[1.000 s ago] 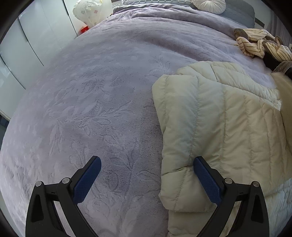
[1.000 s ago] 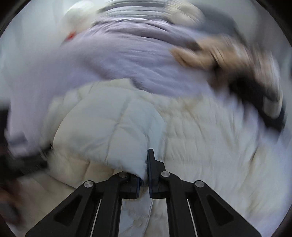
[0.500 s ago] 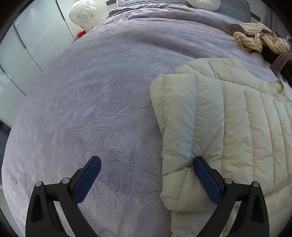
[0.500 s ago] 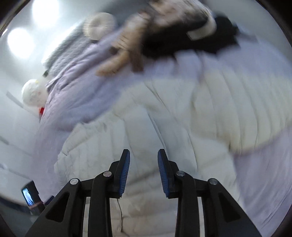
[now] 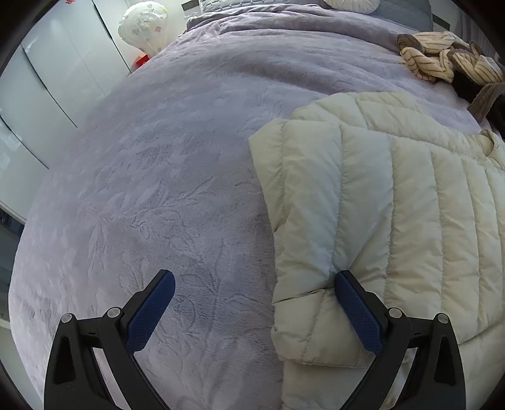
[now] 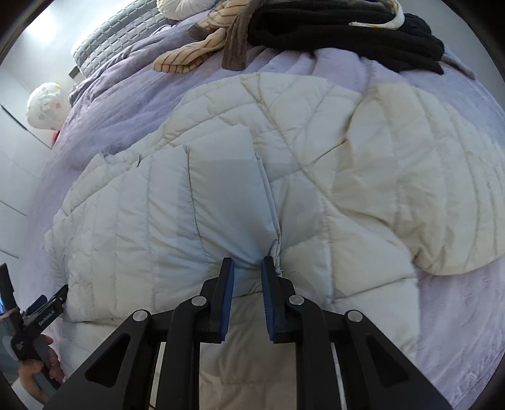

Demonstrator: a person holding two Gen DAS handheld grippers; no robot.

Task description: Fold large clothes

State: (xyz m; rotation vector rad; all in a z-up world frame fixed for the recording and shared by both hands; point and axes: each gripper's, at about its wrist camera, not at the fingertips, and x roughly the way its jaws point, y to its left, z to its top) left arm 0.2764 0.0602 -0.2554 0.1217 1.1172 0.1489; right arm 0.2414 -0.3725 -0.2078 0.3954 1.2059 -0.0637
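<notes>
A cream quilted puffer jacket (image 5: pixel 394 202) lies on the lilac bedspread (image 5: pixel 164 176), its left side folded over the body. My left gripper (image 5: pixel 255 302) is open wide over the jacket's folded left edge, its right fingertip (image 5: pixel 353 296) resting on the fabric and its left one above the bedspread. In the right wrist view the jacket (image 6: pixel 315 176) fills the middle. My right gripper (image 6: pixel 246 277) is open a little, its pads either side of a fold of the folded-over panel without pinching it. The left gripper (image 6: pixel 41 315) shows at the lower left there.
A pile of striped beige and black clothes (image 6: pixel 315 31) lies on the far side of the bed beyond the jacket; the striped part also shows in the left wrist view (image 5: pixel 448 60). White wardrobe doors (image 5: pixel 41 94) stand to the left, and a white patterned bag (image 5: pixel 143 22) sits by the headboard.
My right gripper let go of the jacket panel it was carrying; the panel now lies folded across the body. The left gripper stayed open in the same place.
</notes>
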